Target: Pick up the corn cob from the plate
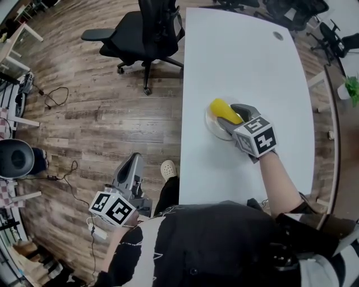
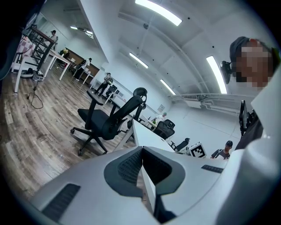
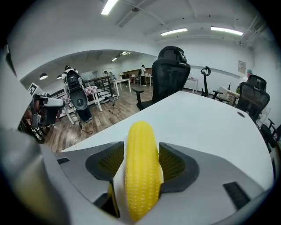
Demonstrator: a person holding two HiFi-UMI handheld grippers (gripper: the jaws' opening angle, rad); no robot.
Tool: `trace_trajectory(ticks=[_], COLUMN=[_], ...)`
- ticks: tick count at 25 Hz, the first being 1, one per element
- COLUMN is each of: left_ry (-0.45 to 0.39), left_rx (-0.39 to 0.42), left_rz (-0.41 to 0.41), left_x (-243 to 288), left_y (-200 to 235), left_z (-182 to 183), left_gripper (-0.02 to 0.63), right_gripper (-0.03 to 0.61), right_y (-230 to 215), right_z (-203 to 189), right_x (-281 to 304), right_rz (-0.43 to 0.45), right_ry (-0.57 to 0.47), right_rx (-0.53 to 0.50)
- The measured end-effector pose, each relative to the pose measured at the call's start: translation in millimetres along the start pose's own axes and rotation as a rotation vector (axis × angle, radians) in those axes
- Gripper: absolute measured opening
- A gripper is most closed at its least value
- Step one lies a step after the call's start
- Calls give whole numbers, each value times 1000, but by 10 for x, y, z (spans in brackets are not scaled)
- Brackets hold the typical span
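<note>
Here, the corn cob [image 3: 140, 176] lies lengthwise between the right tongs [image 3: 140, 154].

An open-plan office: long white desk [image 1: 241, 61], black wheeled swivel chairs [image 1: 140, 35] (more stand beyond), wood-plank floor [image 1: 95, 117], strip ceiling lights [image 2: 158, 11].

Corn cob [image 3: 141, 176] between parted jaws of right gripper [image 3: 141, 154]; seemingly unpressed.
</note>
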State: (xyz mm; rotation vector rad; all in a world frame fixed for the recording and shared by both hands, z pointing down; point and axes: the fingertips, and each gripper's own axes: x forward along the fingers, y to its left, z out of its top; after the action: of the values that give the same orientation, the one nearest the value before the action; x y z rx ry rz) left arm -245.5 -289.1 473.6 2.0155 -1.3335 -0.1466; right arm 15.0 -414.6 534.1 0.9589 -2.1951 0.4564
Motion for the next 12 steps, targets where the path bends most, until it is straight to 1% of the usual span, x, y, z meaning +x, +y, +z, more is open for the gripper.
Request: trace_trajectory(ticks=[5, 12], left_ry=[-8, -17], left_rx=[-1, 2], left_rz=[17, 31], left_x=[-64, -111], left_y=[22, 42], left_z=[12, 4], left_gripper=[12, 12], right_gripper=[255, 255], right_y=[-6, -7], right_z=[-7, -24], right_x=[42, 85], right_rz=[-9, 26], right_ry=[2, -10], right_rx=[-10, 11])
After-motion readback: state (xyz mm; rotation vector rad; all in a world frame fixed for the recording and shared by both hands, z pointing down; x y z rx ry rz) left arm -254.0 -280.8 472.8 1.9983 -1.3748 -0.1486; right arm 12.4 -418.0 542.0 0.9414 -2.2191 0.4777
